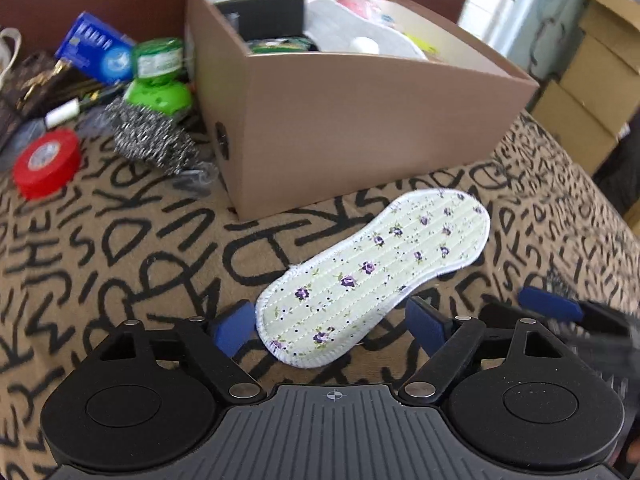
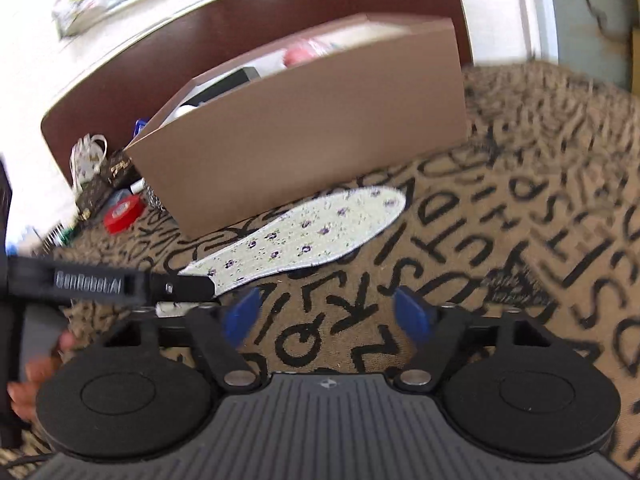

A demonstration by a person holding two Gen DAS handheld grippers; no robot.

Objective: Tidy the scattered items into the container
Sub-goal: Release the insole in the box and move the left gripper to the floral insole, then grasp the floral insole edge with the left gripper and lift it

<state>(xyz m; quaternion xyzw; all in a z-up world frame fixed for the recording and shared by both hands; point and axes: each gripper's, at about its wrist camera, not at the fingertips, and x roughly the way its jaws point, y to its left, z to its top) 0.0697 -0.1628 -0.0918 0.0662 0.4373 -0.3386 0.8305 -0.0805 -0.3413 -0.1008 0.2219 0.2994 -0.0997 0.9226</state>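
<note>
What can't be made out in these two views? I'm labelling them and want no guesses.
- Box contents: left wrist view shows only the top layer over the near wall; right wrist view is blurred.
- Clutter left of the box beyond the red tape: cut off by the frame edge, left wrist view.
- Insole heel: covered by the left gripper in the right wrist view.
- Right gripper: blurred, left wrist view.

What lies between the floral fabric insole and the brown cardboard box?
Only bare letter-print cloth. In the left wrist view, a narrow strip of it separates the floral fabric insole from the brown cardboard box; nothing else sits there.
</note>
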